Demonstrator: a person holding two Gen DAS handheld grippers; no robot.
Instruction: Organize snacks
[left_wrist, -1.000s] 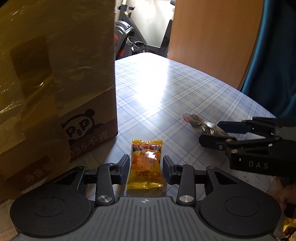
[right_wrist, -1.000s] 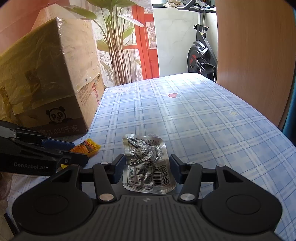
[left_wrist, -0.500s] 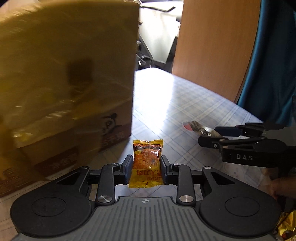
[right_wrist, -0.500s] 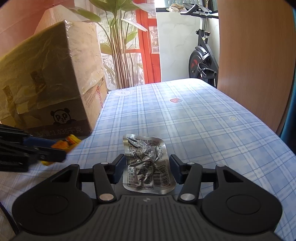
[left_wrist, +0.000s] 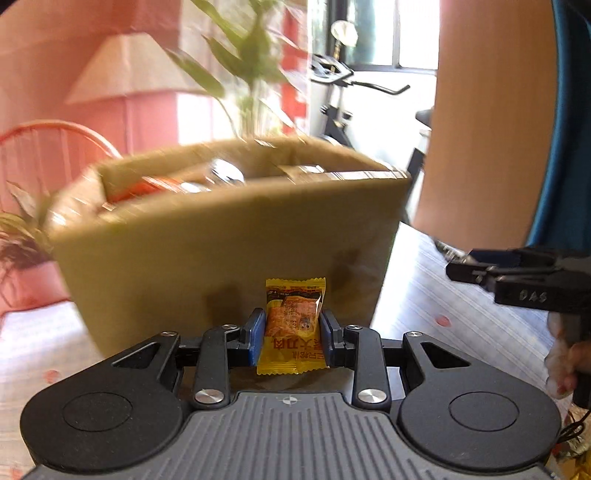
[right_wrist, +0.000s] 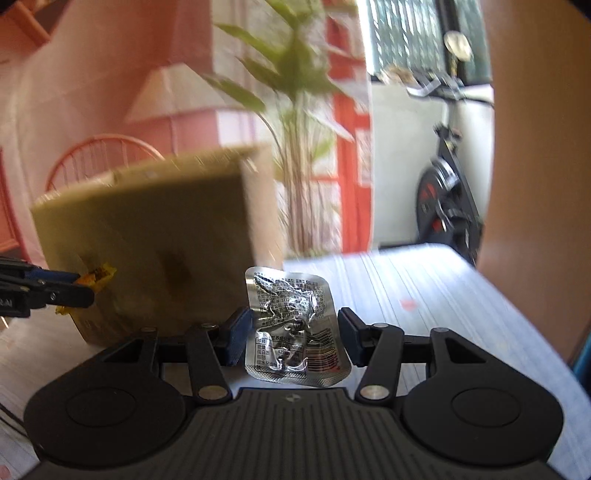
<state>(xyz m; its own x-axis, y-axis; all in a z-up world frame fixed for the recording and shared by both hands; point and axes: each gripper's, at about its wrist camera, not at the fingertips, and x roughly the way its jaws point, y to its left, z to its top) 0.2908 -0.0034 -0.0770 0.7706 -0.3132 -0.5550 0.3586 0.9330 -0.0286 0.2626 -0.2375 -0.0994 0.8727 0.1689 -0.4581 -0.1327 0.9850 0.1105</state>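
Observation:
My left gripper (left_wrist: 291, 326) is shut on a yellow and orange snack packet (left_wrist: 295, 295), held upright in the air before the side of a cardboard box (left_wrist: 221, 251). The box's open top shows blurred snacks inside. My right gripper (right_wrist: 293, 332) is shut on a crinkled silver foil packet (right_wrist: 291, 314), lifted off the table to the right of the box (right_wrist: 147, 229). In the left wrist view the right gripper (left_wrist: 458, 271) reaches in from the right edge. In the right wrist view the left gripper (right_wrist: 79, 286) shows at the left with the yellow packet (right_wrist: 99, 275).
The plaid-covered table (right_wrist: 424, 295) stretches to the right of the box. A wooden panel (left_wrist: 487, 110) stands at the right. Behind the table are a tall plant (right_wrist: 295, 147), an exercise bike (right_wrist: 443, 206) and a chair (right_wrist: 99, 155). A hand (left_wrist: 569, 365) grips the right tool.
The left jaws closed on the yellow packet and lifted it off the table. Both grippers rose with their packets and swung toward the box, whose open top now shows.

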